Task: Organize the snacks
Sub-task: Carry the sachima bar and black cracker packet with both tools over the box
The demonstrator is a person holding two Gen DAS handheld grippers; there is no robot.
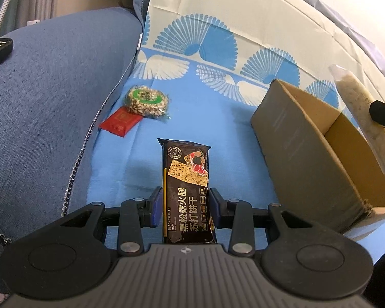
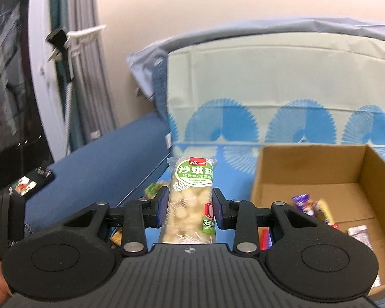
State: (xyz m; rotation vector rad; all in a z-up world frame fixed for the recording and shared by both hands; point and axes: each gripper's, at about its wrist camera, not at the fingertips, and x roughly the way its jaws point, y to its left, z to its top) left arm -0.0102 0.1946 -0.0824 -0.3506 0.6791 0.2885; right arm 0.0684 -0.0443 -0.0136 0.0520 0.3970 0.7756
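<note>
Left gripper (image 1: 185, 206) jaws clamp a cracker pack (image 1: 186, 192); right gripper (image 2: 190, 208) jaws clamp a sachima bar (image 2: 190, 200), box (image 2: 308, 169) at 2 o'clock.

1. I am in a home bedroom: a bed (image 1: 182, 118) under a blue fan-patterned sheet.
2. A denim-blue pillow (image 1: 59, 89) lies beside me.
3. Grey curtains (image 2: 89, 77) hang by the wall.

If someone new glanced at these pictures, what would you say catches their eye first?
Each gripper is clamped on a snack: the left gripper on a black cracker pack, the right gripper on a pale sachima bar. To the right stands an open cardboard box, a few wrapped snacks already inside. Behind them, a round green-labelled snack and a red packet lie on the blue sheet.
</note>
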